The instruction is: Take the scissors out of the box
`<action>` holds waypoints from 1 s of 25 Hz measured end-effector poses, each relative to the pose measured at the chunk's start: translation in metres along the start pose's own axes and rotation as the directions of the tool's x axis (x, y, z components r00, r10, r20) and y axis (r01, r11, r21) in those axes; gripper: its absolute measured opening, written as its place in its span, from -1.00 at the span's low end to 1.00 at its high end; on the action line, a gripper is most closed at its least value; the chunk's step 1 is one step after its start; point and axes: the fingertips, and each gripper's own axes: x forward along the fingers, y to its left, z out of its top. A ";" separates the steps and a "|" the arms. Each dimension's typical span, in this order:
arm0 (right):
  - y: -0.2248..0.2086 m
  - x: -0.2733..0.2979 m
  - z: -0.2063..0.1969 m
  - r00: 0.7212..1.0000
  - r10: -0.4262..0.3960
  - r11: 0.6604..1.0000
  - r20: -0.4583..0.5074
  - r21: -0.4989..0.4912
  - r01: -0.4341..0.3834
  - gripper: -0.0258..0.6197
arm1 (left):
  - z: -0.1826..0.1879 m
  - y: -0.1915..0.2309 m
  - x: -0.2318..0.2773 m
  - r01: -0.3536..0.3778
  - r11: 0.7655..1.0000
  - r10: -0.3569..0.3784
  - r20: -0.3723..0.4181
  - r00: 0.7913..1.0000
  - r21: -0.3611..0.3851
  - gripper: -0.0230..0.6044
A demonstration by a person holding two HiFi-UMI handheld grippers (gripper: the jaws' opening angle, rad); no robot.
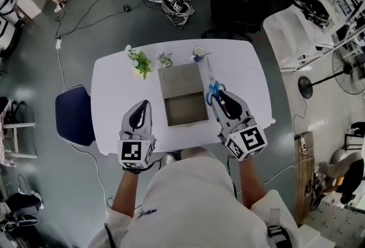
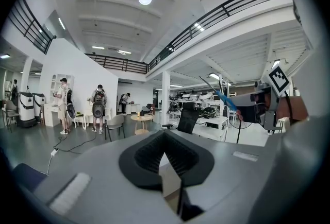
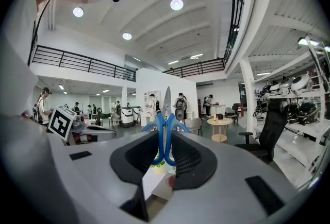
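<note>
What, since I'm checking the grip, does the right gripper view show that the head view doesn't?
Only the right gripper view: the pads clamped on the scissors' blue handles, blade pointing away. Only the head view: the open box on the white table, nothing visible inside. Both: the right tongs holding the scissors.

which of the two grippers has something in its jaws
The right gripper: its jaws are closed on the blue-handled scissors, whose blades stick out past its tips. The left gripper has nothing between its jaws.
</note>
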 end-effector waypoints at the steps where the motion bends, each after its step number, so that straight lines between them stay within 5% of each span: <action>1: 0.000 0.000 0.000 1.000 0.000 1.000 0.000 -0.001 0.000 -0.65 | 0.000 0.000 0.000 0.001 1.000 -0.001 0.001 1.000 0.000 -0.93; 25: -0.012 -0.002 -0.002 1.000 -0.022 1.000 -0.020 -0.004 0.022 -0.65 | -0.006 -0.007 0.008 0.014 1.000 -0.014 -0.014 1.000 -0.007 -0.93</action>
